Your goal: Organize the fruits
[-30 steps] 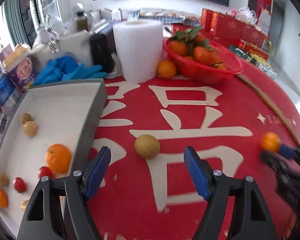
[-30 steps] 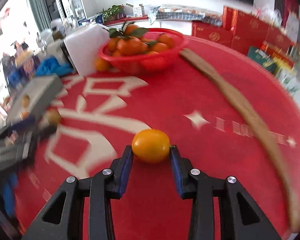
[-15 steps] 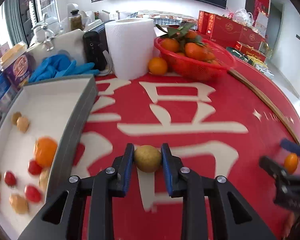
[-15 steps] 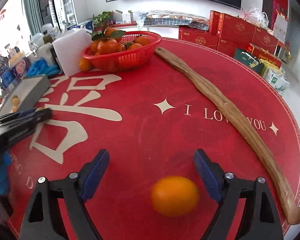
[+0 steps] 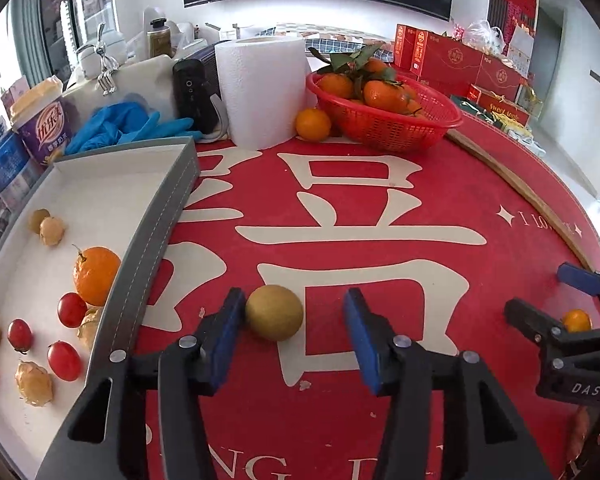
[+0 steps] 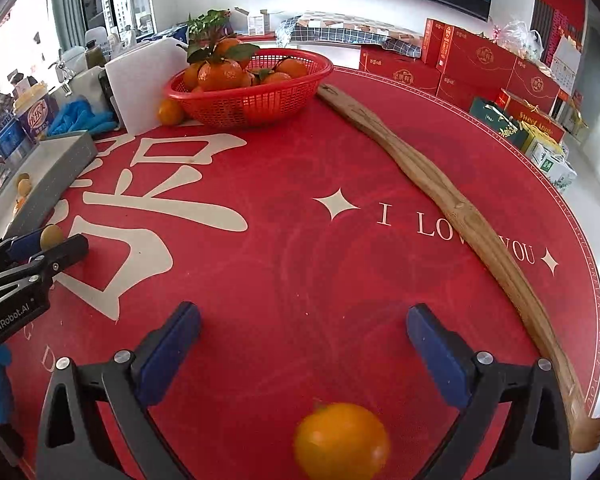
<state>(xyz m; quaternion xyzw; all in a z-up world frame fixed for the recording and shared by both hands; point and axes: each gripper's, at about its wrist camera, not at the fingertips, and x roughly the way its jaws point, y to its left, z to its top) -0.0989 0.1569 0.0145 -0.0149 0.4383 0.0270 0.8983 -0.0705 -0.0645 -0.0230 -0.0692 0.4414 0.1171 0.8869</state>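
A round olive-brown fruit [image 5: 274,312] lies on the red mat between the blue pads of my left gripper [image 5: 294,308]. It touches the left pad, with a gap to the right one, and the jaws are opening. My right gripper [image 6: 304,316] is opening wide. A small orange [image 6: 340,440] sits on the mat low between its fingers, blurred and clear of both pads. The grey tray [image 5: 156,240] with a white floor at the left holds an orange [image 5: 96,276], cherry tomatoes and pale berries. From the left wrist view the right gripper [image 5: 556,300] stands at the far right.
A red basket [image 5: 384,120] of leafy mandarins stands at the back, with a loose orange [image 5: 313,124] and a paper roll [image 5: 260,88] beside it. A long wooden stick [image 6: 440,192] lies along the right side. Blue gloves, a cup and boxes crowd the back left.
The left jaws closed on the olive-brown fruit, then parted again. The right jaws let go of the small orange and spread wide; the orange now sits nearer the camera.
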